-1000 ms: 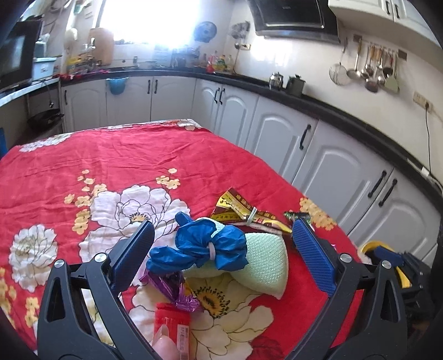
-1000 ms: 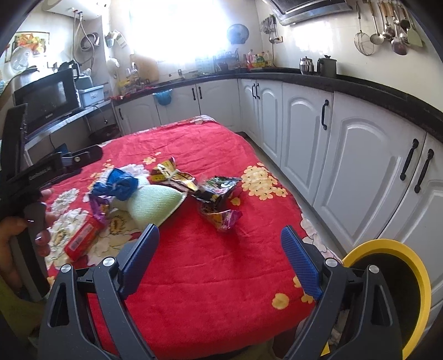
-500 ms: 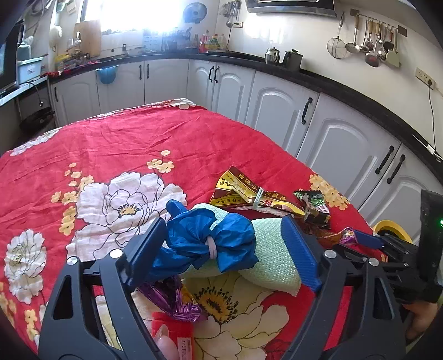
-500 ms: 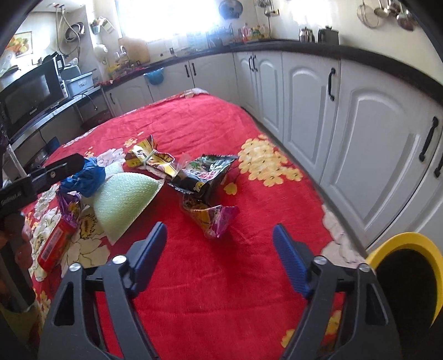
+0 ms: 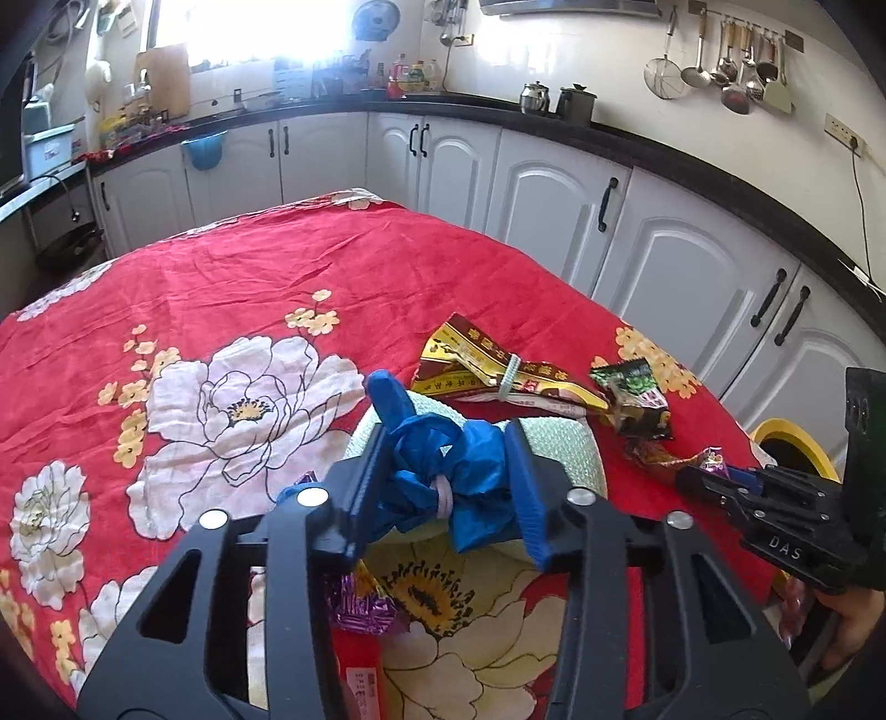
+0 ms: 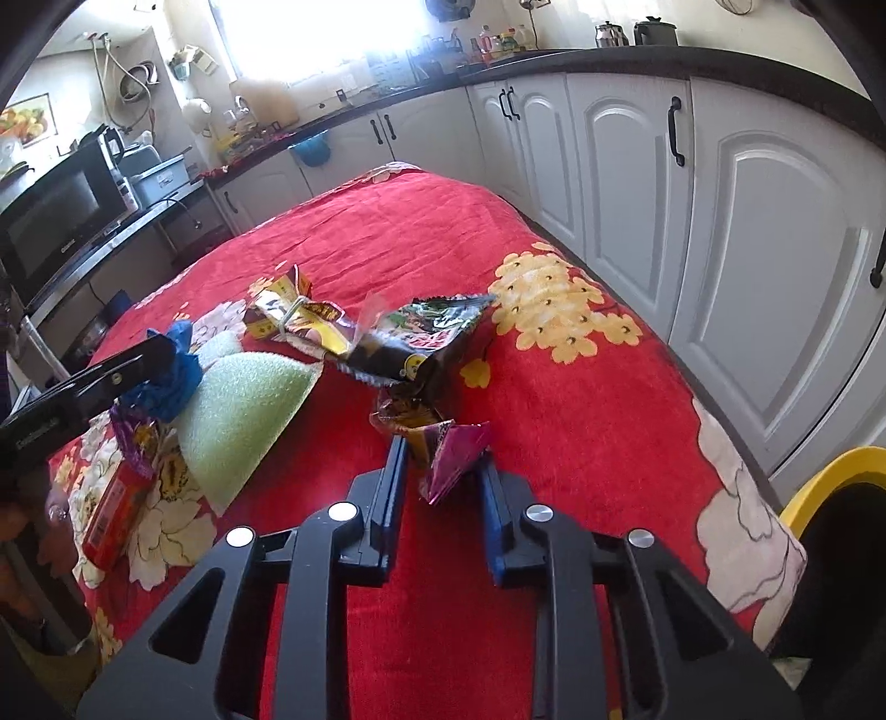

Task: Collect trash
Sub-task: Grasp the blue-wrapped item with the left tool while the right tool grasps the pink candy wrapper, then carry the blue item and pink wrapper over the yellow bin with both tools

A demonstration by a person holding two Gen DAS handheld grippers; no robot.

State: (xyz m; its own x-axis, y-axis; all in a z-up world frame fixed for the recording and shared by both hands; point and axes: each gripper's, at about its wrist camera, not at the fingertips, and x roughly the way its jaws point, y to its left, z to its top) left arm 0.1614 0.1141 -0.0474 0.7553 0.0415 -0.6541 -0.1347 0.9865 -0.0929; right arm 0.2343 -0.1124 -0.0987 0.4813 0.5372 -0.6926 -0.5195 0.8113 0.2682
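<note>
Trash lay scattered on a red floral tablecloth (image 5: pixel 249 266) in a kitchen. Left gripper (image 5: pixel 449 476) had its jaws closing, blue pads already pressed on both sides of a knotted blue plastic bag (image 5: pixel 443 471), which sat on top of a pale green foam piece (image 6: pixel 243 410). Right gripper (image 6: pixel 440 471) was also closing, with a crumpled purple wrapper (image 6: pixel 454 454) pinched between its pads, low over the cloth near the table's right edge.

Other litter on the cloth: a gold-and-red packet tied with a band (image 5: pixel 498 371) beyond the foam, a dark green snack bag (image 6: pixel 426 338) just right of it, a shiny purple wrapper (image 5: pixel 360 603) and a red box (image 6: pixel 113 509) near the foam on the left gripper's side. All of it was clustered on the near right part of the table; the far half of the cloth was bare fabric, with big white and yellow flower prints and some wrinkles.

Room: white cabinets (image 5: pixel 554 188) with black handles ran along two walls under a dark countertop (image 5: pixel 692 166). Ladles and strainers hung from a wall rail (image 5: pixel 731 61). Two kettles (image 5: pixel 554 99) stood on the counter. A bright window (image 6: pixel 310 33) was blown out at the back. A black microwave (image 6: pixel 55 216) sat on the left counter. A yellow-rimmed bin (image 6: pixel 830 476) stood on the floor beside the table's right edge.
</note>
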